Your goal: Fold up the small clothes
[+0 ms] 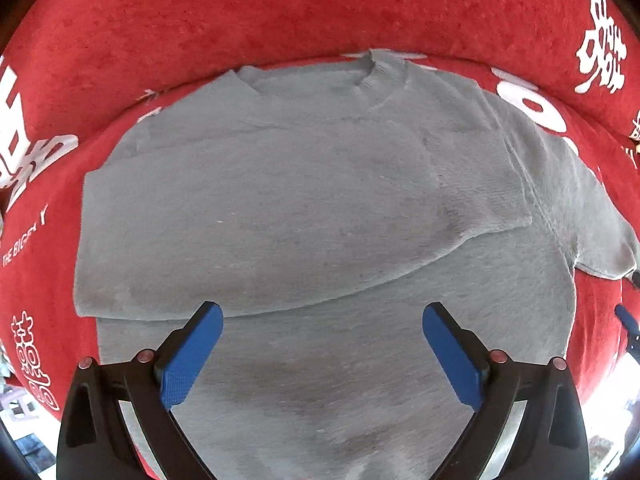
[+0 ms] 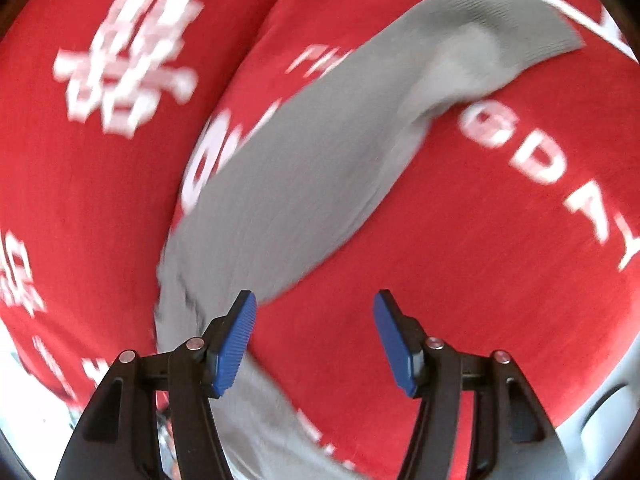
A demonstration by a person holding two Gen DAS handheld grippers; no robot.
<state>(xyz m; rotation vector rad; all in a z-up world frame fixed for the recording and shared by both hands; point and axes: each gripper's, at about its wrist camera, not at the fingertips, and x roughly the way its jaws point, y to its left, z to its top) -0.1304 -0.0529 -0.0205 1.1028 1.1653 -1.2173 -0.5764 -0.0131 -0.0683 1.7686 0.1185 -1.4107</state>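
A small grey knit sweater (image 1: 304, 208) lies flat on a red cloth, neck at the far side. Its left sleeve is folded across the chest; its right sleeve (image 1: 592, 216) sticks out to the right. My left gripper (image 1: 322, 316) hovers open and empty over the sweater's lower half. In the right wrist view the outstretched grey sleeve (image 2: 320, 168) runs diagonally from the lower left to its cuff at the upper right. My right gripper (image 2: 314, 304) is open and empty just above the red cloth, beside the sleeve's near edge. This view is motion-blurred.
The red cloth (image 1: 280, 12) with white printed characters and letters covers the whole surface and rises behind the sweater. A tip of the other gripper (image 1: 628, 324) shows at the right edge. Pale floor shows at the lower corners.
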